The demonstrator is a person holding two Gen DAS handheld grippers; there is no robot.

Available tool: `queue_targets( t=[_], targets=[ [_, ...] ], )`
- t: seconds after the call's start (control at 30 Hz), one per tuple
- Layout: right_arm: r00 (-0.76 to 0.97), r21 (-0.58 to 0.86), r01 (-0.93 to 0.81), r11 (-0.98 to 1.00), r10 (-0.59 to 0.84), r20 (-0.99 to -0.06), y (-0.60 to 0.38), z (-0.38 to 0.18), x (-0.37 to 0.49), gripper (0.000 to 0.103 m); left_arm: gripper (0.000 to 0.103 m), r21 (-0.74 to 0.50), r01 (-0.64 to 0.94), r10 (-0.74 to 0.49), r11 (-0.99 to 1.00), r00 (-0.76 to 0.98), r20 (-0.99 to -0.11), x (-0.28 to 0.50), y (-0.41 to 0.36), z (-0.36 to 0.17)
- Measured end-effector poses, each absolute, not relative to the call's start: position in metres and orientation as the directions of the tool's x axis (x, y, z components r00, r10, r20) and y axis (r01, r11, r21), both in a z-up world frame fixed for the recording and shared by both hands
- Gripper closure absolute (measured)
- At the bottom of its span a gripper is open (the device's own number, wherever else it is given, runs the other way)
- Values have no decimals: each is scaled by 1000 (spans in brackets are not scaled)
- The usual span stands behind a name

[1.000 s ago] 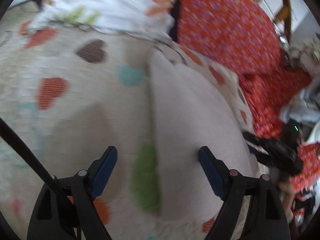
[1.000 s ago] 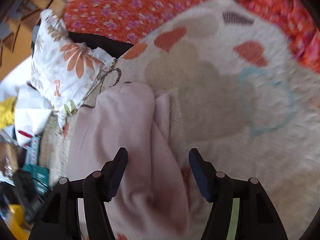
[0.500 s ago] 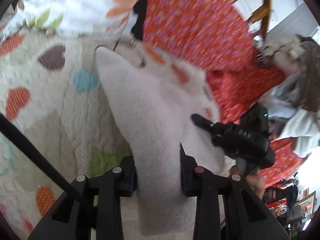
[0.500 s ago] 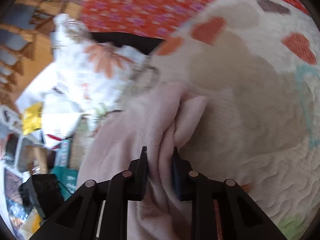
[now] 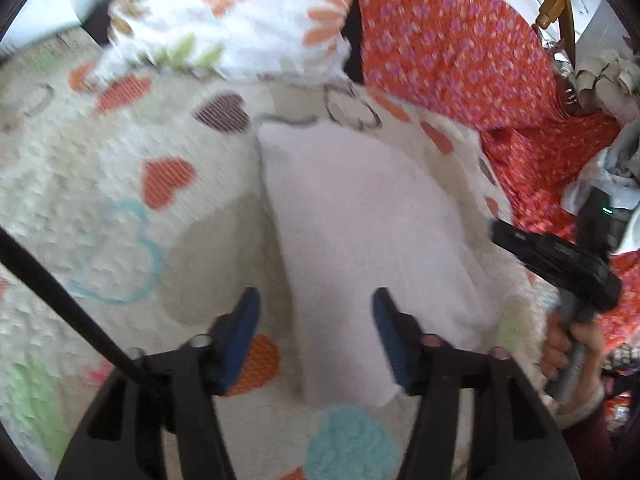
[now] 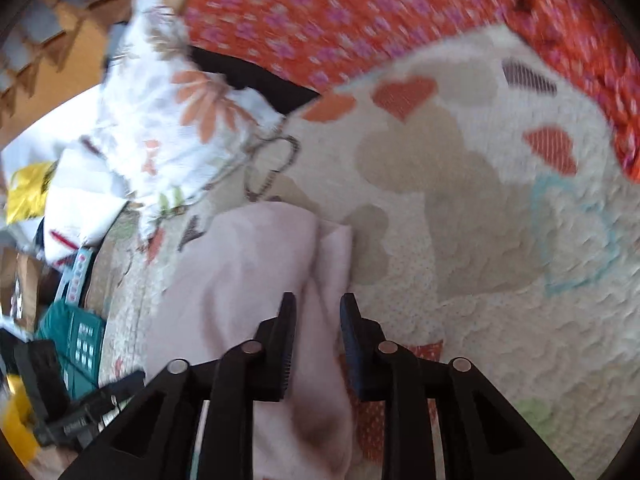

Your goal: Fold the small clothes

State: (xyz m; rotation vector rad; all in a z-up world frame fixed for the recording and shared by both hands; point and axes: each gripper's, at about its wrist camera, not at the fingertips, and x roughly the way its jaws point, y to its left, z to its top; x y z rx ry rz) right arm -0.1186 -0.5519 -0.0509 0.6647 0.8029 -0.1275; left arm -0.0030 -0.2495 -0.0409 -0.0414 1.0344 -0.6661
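Your left gripper [image 5: 316,312] hangs over the pale pink fleece garment [image 5: 360,232], which lies folded lengthwise on the cream quilted blanket with coloured hearts [image 5: 120,208]. Its jaws are opening, well apart, pads clear of the cloth below. Your right gripper [image 6: 318,320] stands above the garment's far fold [image 6: 256,280]; its jaws are opening too, with only a narrow gap, and the pink fabric shows between them unpinched. Your right hand [image 5: 568,344] grips its handle beside the garment.
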Motion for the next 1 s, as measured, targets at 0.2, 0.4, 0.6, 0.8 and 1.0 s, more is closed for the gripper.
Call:
queue_targets(
  t=[0.2,0.4,0.6,0.8,1.0],
  targets=[
    [666,487,309,817,180,-724,-524,-61,-125,52,39,-297,520,-519,801,355,-777,-9,-259,-42],
    [527,496,333,802,278,-803,-512,-99,-116,90,39,-284,569,-526,772,321,-788,-23,-280,-52],
    [469,422,336,842,239,-850,-509,-88,-123,90,39,-149,630,-394,762,269,-879,-41,-307,-87],
    [626,411,348,843,118,-771,-528,-58,-118,85,36,-224,603,-418,766,202,-886,-37,-301,-98],
    [585,422,391,818,133,-800,-532,-86,-92,81,35,-204,623,-421,755,222,-880,-47,-301,-96]
  ],
)
